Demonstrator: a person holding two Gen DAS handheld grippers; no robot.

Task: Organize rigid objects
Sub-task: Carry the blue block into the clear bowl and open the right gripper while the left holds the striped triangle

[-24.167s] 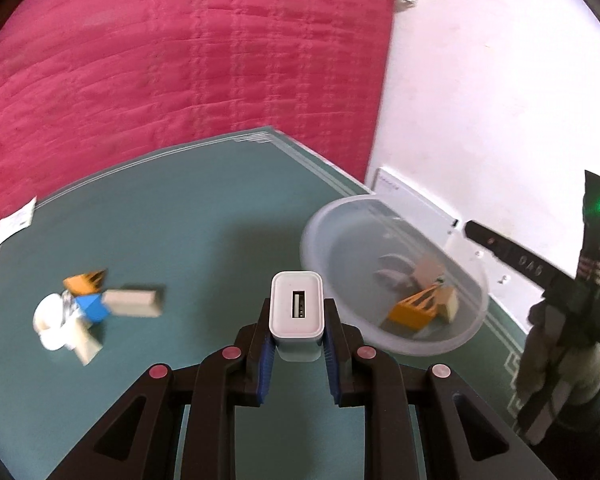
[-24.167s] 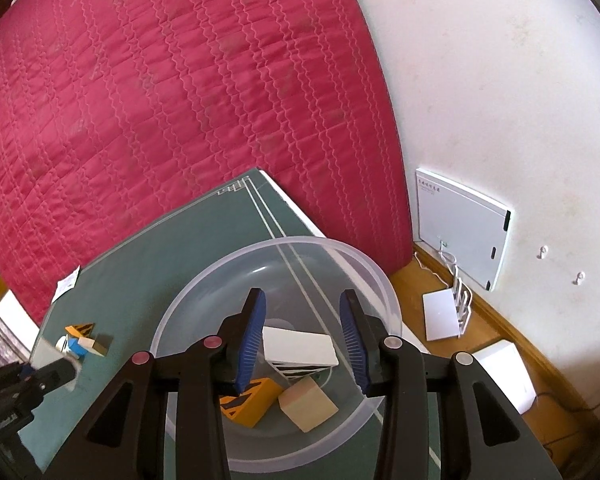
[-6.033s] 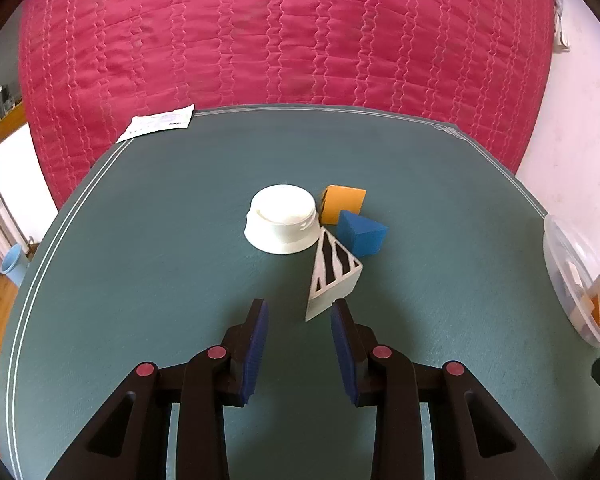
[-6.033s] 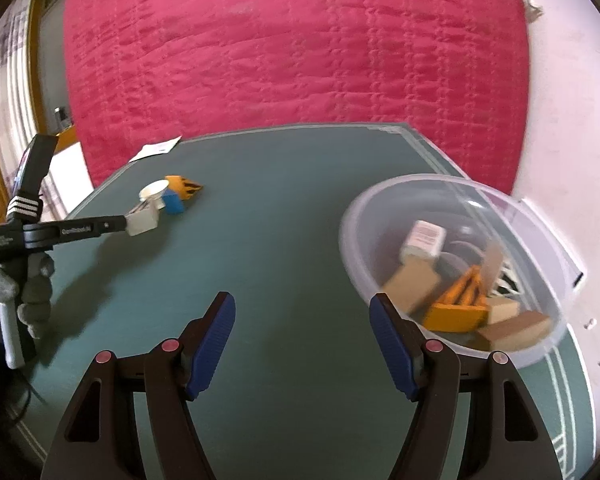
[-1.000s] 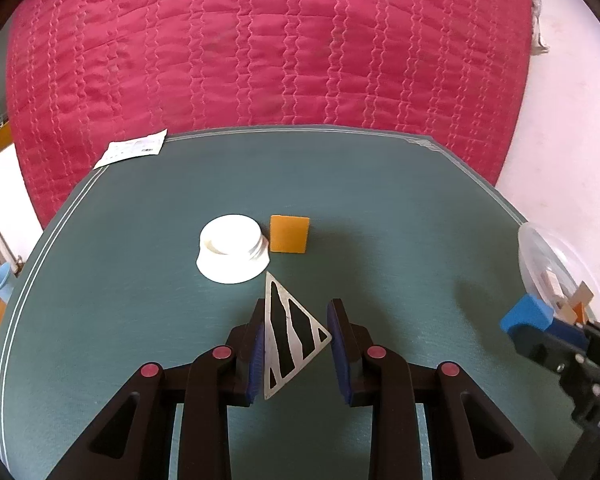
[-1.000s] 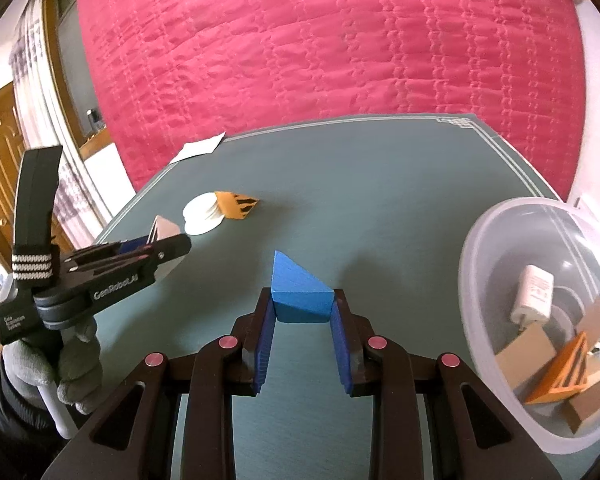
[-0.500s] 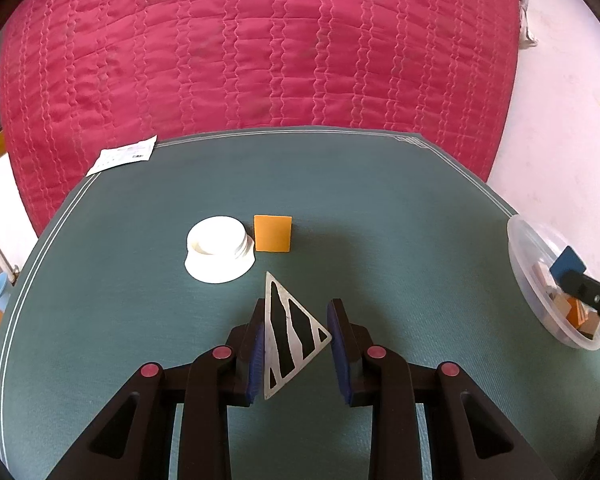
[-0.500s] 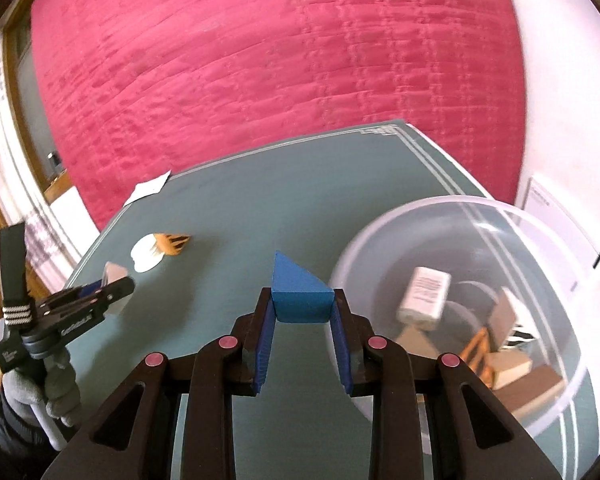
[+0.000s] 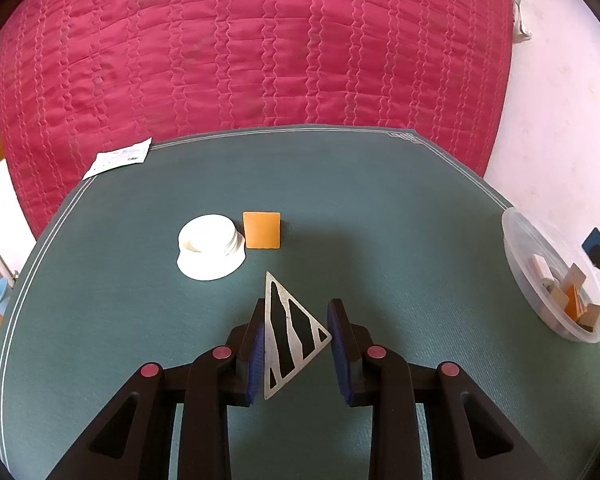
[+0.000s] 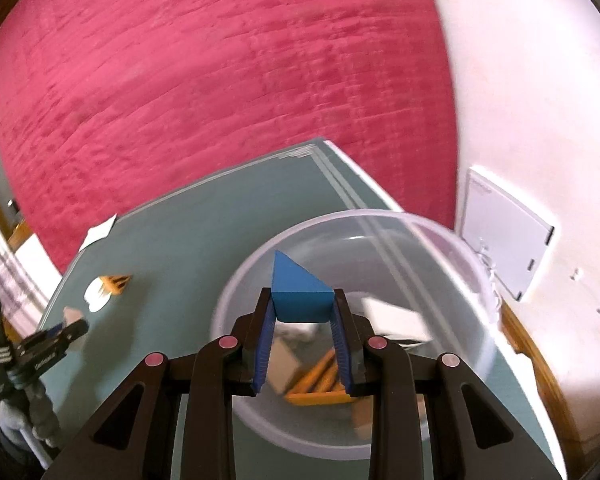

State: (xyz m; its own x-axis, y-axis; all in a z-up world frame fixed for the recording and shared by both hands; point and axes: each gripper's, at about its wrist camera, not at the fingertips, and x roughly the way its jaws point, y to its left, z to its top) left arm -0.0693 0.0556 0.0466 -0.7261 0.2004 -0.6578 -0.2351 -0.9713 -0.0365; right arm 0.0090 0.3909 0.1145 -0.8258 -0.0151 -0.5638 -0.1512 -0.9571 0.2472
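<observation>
Teal felt covers the table point(image 9: 380, 200) in the left wrist view, where the left gripper point(image 9: 296, 344) pinches a zebra-striped triangular block point(image 9: 290, 336) between its blue pads, jaws nearly closed on its flat sides and lifted clear of the cloth, presumably awaiting its turn at the bowl. A white lid point(image 9: 210, 246) and an orange block point(image 9: 261, 230) sit touching each other further off, not yet collected. The clear plastic bowl point(image 9: 516, 248) stands at the table's right edge.

From the right wrist view, the right gripper point(image 10: 302, 308) clamps a blue wedge point(image 10: 300, 292), jaws pressed tight on its sides, poised over the bowl's opening, likely so a release drops it among the wooden blocks and white charger point(image 10: 396, 318) inside.
</observation>
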